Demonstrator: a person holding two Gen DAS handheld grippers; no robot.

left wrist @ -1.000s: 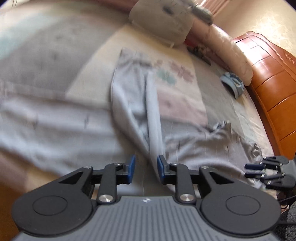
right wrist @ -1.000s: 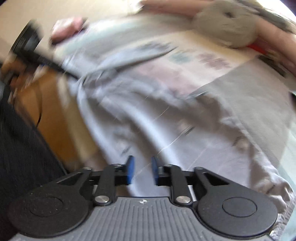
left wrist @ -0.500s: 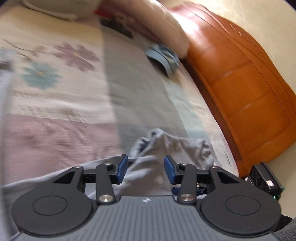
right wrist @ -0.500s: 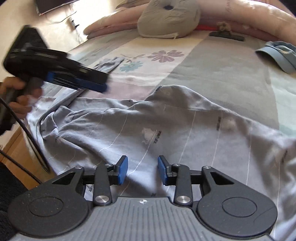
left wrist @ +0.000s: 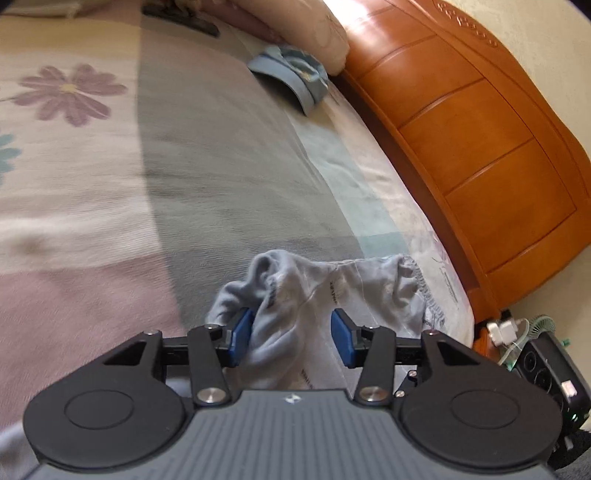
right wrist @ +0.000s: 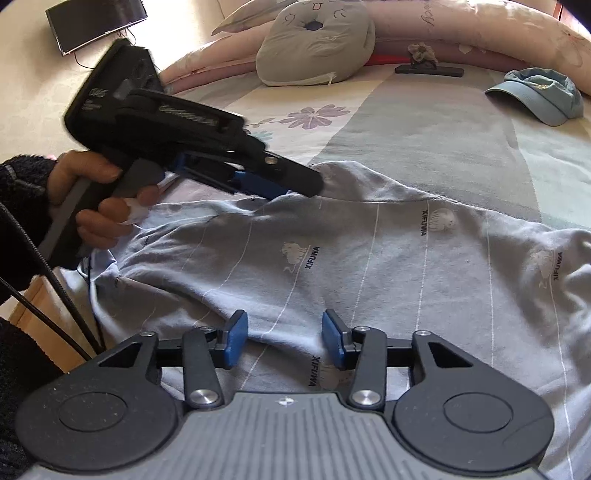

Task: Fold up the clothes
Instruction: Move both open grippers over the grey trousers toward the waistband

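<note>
Right hand-held gripper (right wrist: 283, 338): we hold it spread, low over the pale blue garment (right wrist: 369, 258).
Left hand-held gripper (left wrist: 291, 338): spread too, a bunched fold between its pads, not pinched.
Garment: rumpled across the bed (left wrist: 221, 166).
Step, we judge: taking hold of an edge.
Next: close on cloth, both sides level.
Far: cap (right wrist: 539, 96), cushion (right wrist: 314, 40).

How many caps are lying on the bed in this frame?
1. A light blue cap lies on the bed at its far right, beside the long pink pillow; the left wrist view shows the same cap. Others could be out of frame.
</note>
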